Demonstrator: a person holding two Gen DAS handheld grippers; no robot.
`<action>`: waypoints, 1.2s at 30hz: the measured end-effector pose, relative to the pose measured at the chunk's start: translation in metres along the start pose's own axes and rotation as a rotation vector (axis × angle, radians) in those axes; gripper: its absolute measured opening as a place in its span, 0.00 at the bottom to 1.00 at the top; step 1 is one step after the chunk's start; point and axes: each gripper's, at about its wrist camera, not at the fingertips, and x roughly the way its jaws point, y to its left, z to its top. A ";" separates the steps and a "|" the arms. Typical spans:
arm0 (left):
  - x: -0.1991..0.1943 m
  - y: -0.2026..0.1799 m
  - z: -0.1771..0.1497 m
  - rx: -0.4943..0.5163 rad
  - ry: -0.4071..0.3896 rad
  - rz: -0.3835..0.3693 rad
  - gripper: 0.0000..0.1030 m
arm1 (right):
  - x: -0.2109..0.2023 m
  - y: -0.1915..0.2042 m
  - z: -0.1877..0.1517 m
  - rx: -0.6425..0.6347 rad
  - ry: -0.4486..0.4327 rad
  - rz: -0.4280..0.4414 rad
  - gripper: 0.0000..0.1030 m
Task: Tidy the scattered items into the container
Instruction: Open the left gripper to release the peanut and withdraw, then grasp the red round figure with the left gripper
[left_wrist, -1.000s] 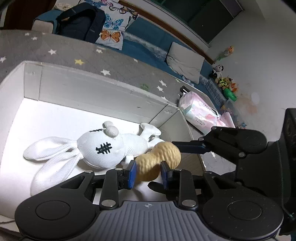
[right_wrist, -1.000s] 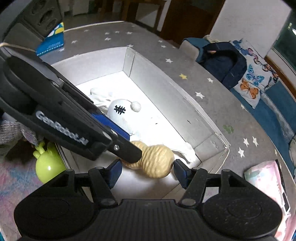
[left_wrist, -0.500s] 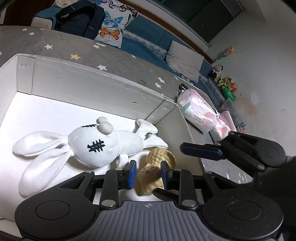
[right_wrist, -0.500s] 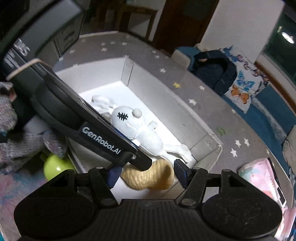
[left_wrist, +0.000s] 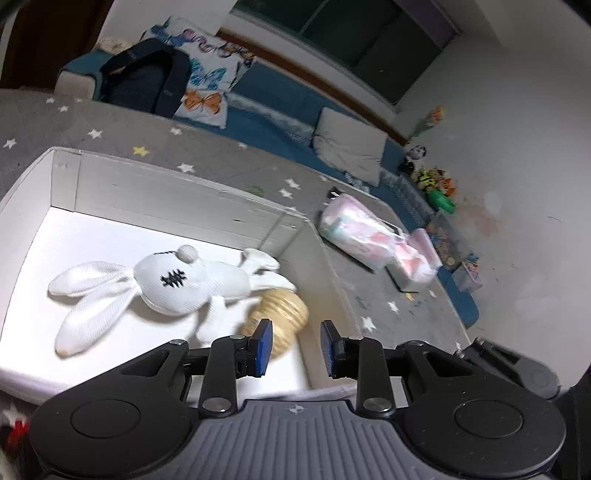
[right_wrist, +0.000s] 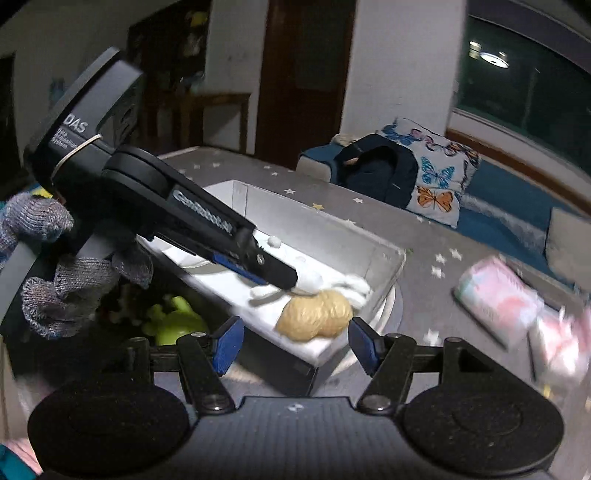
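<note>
Left wrist | left hand-held gripper (left_wrist: 295, 347) — released peanut toy (left_wrist: 282, 314) — now open

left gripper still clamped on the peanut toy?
No: the left gripper is open, and the peanut toy lies in the white box beside the rabbit.

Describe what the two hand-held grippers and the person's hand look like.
Both are matte black linkage frames on a ribbed grey base, with blue pads on the fingertips. From the right wrist view, the left hand-held gripper carries white "GenRobot.AI" lettering, a grey block marked "DAS" and a yellow rubber band. The hand wears a grey knitted glove. The right hand-held gripper looks alike.
</note>
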 end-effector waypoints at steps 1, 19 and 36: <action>-0.004 -0.003 -0.004 0.006 -0.002 -0.006 0.29 | -0.004 0.001 -0.005 0.010 -0.002 0.000 0.63; -0.014 -0.020 -0.075 0.002 0.086 -0.119 0.31 | -0.003 0.013 -0.069 0.152 0.047 0.013 0.69; -0.001 -0.012 -0.085 -0.035 0.126 -0.124 0.31 | 0.009 0.014 -0.082 0.251 0.048 0.026 0.67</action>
